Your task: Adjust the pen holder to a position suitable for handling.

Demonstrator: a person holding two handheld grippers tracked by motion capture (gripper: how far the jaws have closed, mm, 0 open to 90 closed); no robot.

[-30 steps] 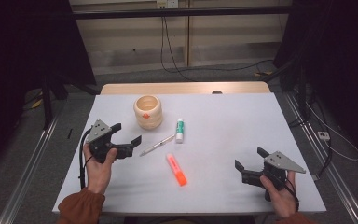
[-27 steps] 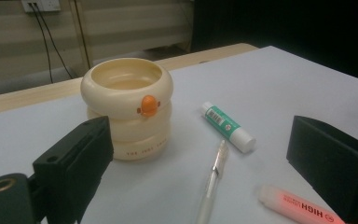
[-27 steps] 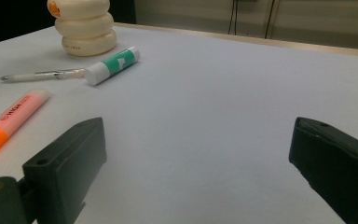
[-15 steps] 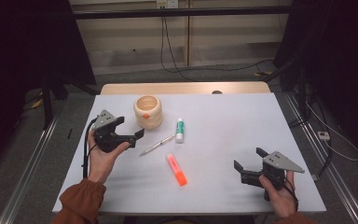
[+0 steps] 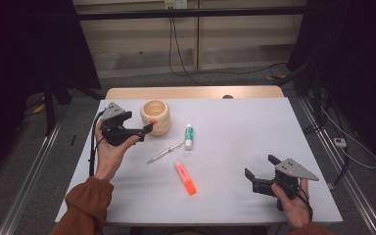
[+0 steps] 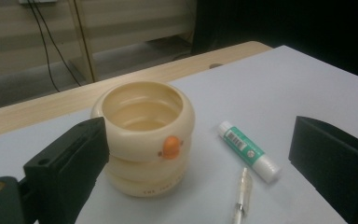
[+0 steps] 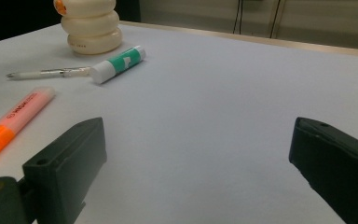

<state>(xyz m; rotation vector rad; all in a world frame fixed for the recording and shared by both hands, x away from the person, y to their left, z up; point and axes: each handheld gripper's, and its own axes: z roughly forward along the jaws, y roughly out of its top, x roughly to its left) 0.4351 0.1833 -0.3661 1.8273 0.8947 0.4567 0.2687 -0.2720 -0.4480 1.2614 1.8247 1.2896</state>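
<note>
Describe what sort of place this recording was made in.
Probably a lab or recording workspace: a white-covered table framed by dark curtains, floor rails alongside, and loose cables hanging against the back wall.

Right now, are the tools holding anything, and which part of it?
Nothing is held. The left tool is open, pointing at the cream cup without gripping it. The right tool is open over bare table.
</note>
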